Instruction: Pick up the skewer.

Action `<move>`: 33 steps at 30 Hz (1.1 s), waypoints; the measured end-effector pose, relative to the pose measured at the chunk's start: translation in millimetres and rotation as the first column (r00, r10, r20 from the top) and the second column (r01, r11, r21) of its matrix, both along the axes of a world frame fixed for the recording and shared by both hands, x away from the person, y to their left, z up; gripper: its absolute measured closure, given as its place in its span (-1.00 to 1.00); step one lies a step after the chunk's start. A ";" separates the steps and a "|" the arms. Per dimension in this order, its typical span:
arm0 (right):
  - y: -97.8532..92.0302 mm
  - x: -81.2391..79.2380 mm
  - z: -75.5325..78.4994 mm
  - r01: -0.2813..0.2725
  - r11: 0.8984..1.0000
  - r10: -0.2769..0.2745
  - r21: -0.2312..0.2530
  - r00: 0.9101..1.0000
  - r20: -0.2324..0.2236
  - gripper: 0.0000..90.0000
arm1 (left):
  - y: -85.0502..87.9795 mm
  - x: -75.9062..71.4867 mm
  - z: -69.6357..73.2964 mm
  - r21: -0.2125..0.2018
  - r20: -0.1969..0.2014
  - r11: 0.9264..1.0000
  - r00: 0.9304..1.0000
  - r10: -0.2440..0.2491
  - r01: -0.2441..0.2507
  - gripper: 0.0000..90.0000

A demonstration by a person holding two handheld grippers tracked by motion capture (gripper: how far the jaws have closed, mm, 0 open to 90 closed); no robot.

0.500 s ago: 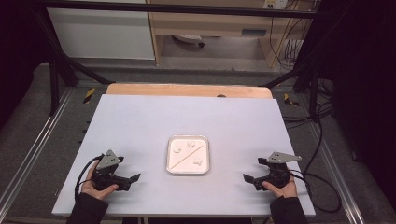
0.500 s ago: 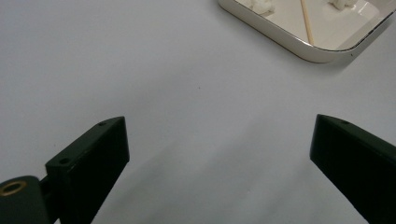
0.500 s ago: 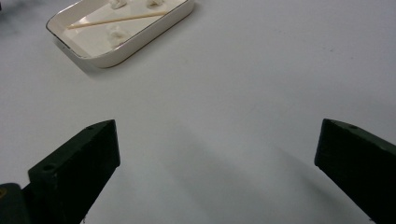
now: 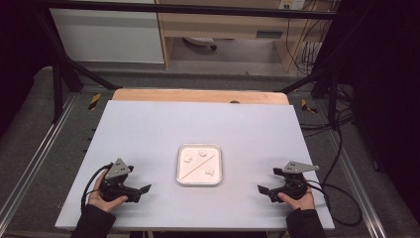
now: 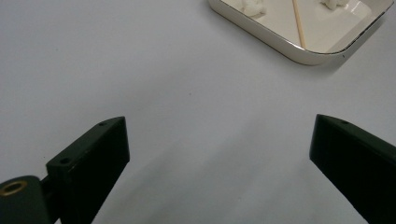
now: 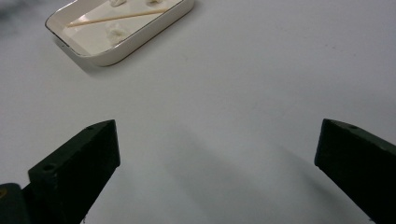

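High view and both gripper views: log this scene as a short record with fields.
surface: white table top
tray: white, shallow, rounded corners, at the table's middle
tray contents: thin wooden stick lying diagonally; three small white lumps
left tongs: open, holding nothing, resting left of the tray
right tongs: open, holding nothing, resting right of the tray
contact: neither tongs touches the tray

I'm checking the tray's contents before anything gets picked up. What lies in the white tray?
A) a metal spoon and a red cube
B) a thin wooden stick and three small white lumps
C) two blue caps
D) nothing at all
B: in the high view the white tray holds a thin wooden stick lying diagonally among three small white lumps.
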State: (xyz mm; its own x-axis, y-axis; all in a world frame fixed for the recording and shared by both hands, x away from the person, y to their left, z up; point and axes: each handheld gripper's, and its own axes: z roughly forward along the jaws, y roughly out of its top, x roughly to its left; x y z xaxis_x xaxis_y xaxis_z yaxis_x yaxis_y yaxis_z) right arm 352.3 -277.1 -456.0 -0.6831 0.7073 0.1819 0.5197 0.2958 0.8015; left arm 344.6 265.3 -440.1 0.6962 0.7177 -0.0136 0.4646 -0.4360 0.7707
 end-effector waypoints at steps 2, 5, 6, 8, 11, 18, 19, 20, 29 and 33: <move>0.0 0.1 0.0 0.001 1.000 -0.001 -0.001 1.000 -0.001 -0.98 | -0.7 0.5 0.4 0.000 -0.002 1.000 1.000 0.001 -0.001 -0.89; -0.4 0.4 0.1 0.001 1.000 -0.001 -0.003 1.000 0.000 -0.98 | -2.4 1.3 1.7 0.003 -0.001 1.000 1.000 0.001 -0.001 -0.89; -0.4 0.3 0.2 0.001 1.000 -0.001 -0.002 1.000 0.001 -0.98 | -3.2 1.3 2.3 0.004 0.000 1.000 1.000 0.001 -0.001 -0.89; -0.5 0.3 0.3 0.000 1.000 0.000 -0.001 1.000 0.002 -0.98 | -5.1 1.7 3.4 0.005 0.001 1.000 1.000 0.001 -0.001 -0.89; -0.4 0.2 0.5 0.001 1.000 -0.001 0.004 1.000 0.000 -0.98 | -8.8 2.4 5.4 0.011 0.003 1.000 1.000 -0.004 0.004 -0.89; -0.3 0.4 0.2 0.001 1.000 -0.001 0.000 1.000 -0.001 -0.98 | -14.9 4.1 7.0 0.020 0.002 1.000 1.000 -0.004 0.004 -0.88; -0.3 0.4 0.1 0.001 1.000 -0.001 -0.001 1.000 -0.001 -0.98 | -16.7 4.9 8.0 0.019 0.001 1.000 1.000 -0.003 0.003 -0.88; -0.2 0.4 0.1 0.000 1.000 0.000 -0.001 1.000 -0.002 -0.98 | -16.7 4.9 8.0 0.019 0.001 1.000 1.000 -0.003 0.003 -0.88; -0.3 0.4 0.2 0.000 1.000 0.000 -0.004 1.000 -0.002 -0.98 | -27.3 5.5 14.7 0.036 0.003 0.999 1.000 -0.002 0.002 -0.88; -0.2 0.2 0.2 -0.001 1.000 0.001 -0.006 1.000 -0.006 -0.98 | -30.8 6.1 17.0 0.042 0.004 0.999 1.000 -0.003 0.002 -0.88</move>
